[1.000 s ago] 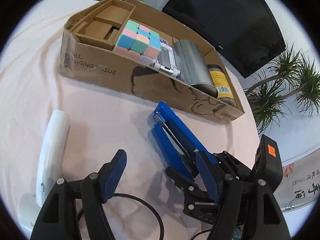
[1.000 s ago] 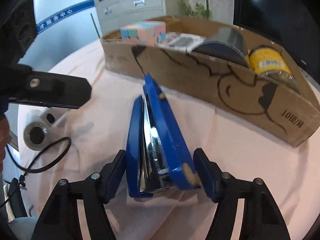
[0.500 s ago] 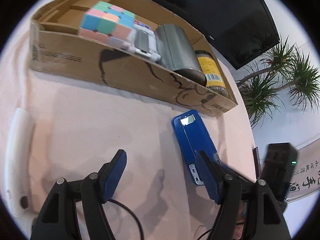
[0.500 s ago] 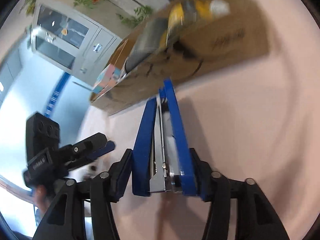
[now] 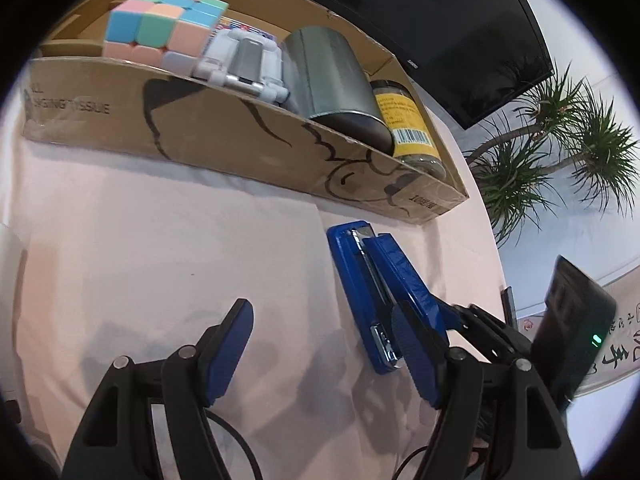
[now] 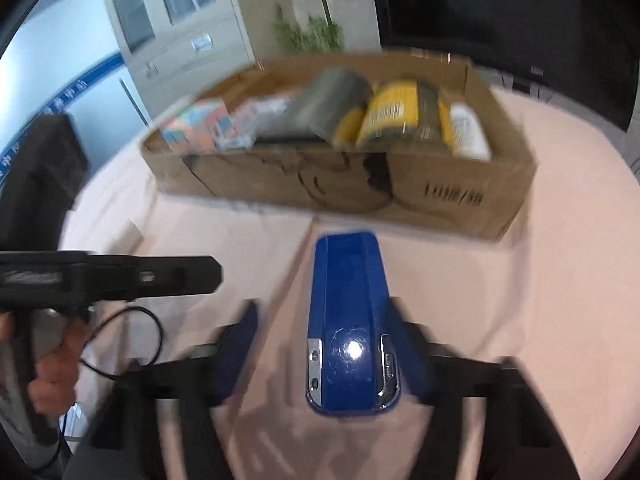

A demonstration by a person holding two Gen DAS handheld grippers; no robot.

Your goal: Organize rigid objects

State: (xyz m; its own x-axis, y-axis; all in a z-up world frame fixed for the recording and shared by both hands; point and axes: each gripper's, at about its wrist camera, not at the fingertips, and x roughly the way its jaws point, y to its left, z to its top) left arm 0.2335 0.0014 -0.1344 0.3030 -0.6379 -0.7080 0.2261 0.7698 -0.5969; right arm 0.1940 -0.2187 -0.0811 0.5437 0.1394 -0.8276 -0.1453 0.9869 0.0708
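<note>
my right tool [image 6: 320,354] is closing on the blue stapler [image 6: 350,320] — it sits between the jaws, nearer the right one, left pad looks clear. long axis runs straight ahead toward the cardboard box [image 6: 460,196], nose near its front wall. left tool [image 5: 326,354] is apart, empty, just beside. box is packed — free room only at its far-left compartments; tabletop [image 5: 160,240] is bare between.

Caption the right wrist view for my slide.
Right gripper, jaws closing around a blue stapler on the pink tablecloth, faces a filled cardboard box.
</note>
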